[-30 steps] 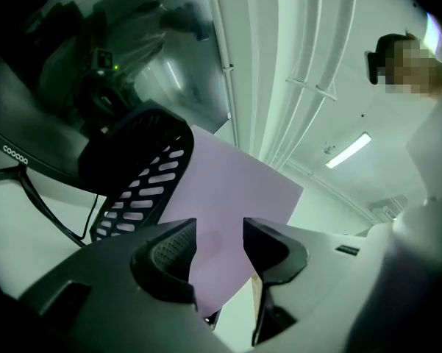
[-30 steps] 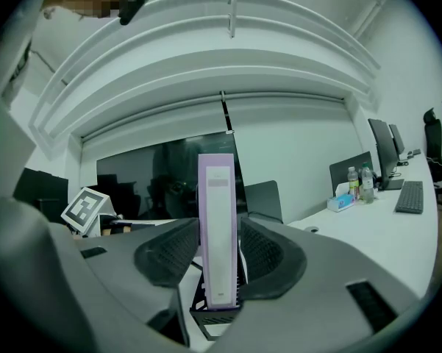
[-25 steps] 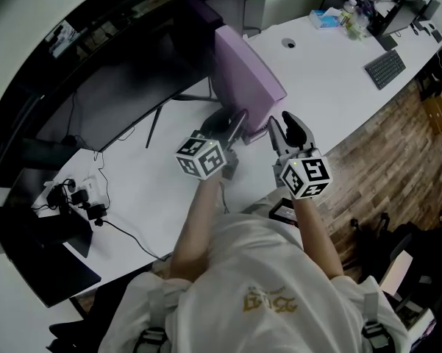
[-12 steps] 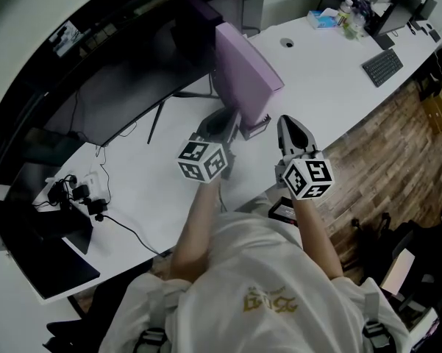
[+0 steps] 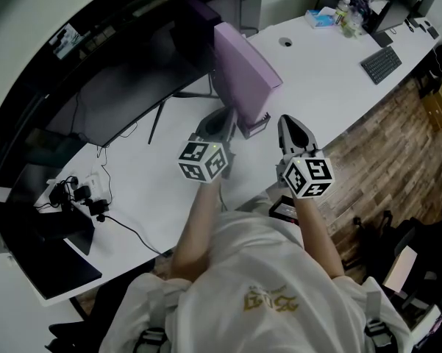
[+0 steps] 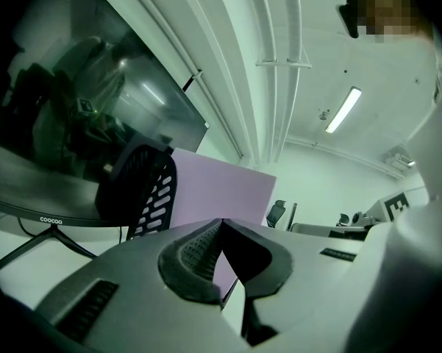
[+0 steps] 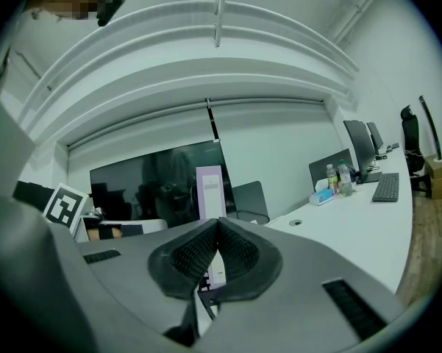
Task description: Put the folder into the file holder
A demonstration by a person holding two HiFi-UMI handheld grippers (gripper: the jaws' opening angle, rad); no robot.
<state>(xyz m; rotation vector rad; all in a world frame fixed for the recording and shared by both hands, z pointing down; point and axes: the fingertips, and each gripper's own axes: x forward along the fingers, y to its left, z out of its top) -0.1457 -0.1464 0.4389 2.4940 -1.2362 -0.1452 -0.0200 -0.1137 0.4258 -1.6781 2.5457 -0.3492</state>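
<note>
Head view: the flat lilac plastic folder (image 5: 246, 68) stands upright in the black file holder (image 5: 254, 126), near the white tabletop's (image 5: 331, 79) front edge. Both arms reach forward side by side, left gripper (image 5: 226, 127) just short of the holder, right gripper (image 5: 288, 123) beside it.

Left gripper view: jaws just closed, nothing between them, folder right ahead.

Right gripper view: jaws together, empty too.

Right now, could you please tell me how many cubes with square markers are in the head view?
2: one black-and-white marker cube sits on the left tongs, the other cube on the right tongs; none seems hidden.
</note>
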